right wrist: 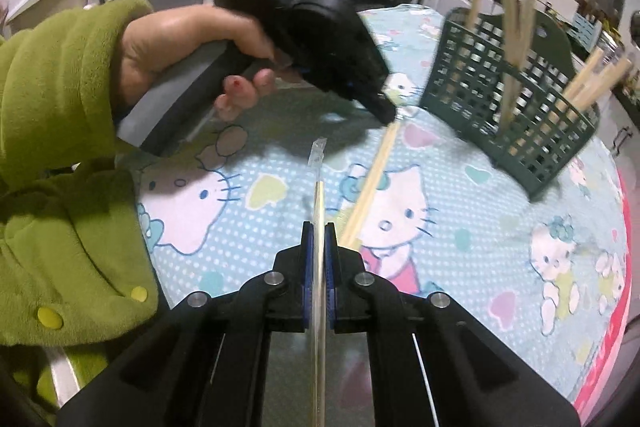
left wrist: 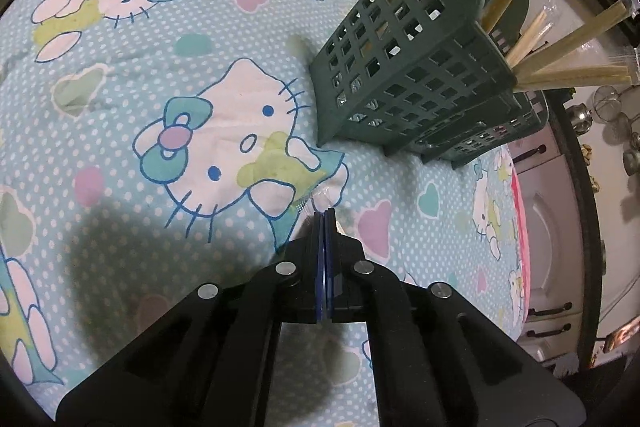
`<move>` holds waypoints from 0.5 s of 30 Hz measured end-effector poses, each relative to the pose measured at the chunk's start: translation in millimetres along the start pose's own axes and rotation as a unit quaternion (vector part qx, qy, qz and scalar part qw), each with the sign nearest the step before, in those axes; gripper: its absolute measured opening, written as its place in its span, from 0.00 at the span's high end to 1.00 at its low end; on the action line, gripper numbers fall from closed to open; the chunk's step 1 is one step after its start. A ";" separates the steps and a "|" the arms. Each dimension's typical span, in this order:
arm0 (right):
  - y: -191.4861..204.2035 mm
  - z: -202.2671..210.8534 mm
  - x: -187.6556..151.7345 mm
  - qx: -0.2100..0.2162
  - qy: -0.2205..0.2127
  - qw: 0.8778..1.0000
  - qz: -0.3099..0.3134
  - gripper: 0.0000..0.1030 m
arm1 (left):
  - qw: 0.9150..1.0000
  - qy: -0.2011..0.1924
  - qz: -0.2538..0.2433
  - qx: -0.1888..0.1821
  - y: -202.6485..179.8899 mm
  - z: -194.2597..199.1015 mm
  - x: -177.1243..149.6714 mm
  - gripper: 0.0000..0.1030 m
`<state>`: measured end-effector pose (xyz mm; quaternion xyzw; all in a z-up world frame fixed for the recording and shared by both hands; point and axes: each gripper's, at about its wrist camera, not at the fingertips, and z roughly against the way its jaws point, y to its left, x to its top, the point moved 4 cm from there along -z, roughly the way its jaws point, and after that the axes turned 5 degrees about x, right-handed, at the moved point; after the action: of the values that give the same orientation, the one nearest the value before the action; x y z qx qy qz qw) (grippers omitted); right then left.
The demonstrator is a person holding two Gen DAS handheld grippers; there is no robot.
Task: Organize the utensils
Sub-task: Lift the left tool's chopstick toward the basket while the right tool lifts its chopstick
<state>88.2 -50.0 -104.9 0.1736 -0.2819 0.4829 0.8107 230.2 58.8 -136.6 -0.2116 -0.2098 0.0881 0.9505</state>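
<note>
In the right wrist view, the left hand [right wrist: 192,59] at 10 o'clock grips the left hand-held gripper [right wrist: 386,113], its tips pinching the far end of a wrapped chopstick pair [right wrist: 370,187] that slants down to the tabletop [right wrist: 500,227]. At 6 o'clock the right hand-held gripper [right wrist: 319,231] pinches another wrapped pair [right wrist: 318,187], pointing toward 12. At 2 o'clock stands the green basket [right wrist: 516,131], holding more chopsticks [right wrist: 588,87]. From the left wrist, the basket [left wrist: 408,67] sits at 1 o'clock.
</note>
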 end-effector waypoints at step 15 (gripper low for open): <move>-65.1 50.1 -9.7 -0.045 -0.061 0.992 -0.099 0.95 | 1.000 -0.021 -0.005 -0.020 12.1 33.7 -3.5 1.00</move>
<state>127.4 -115.2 -72.5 0.1934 -0.3335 0.3756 0.8428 211.5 81.1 -115.5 -0.2274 -0.2321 0.0834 0.9421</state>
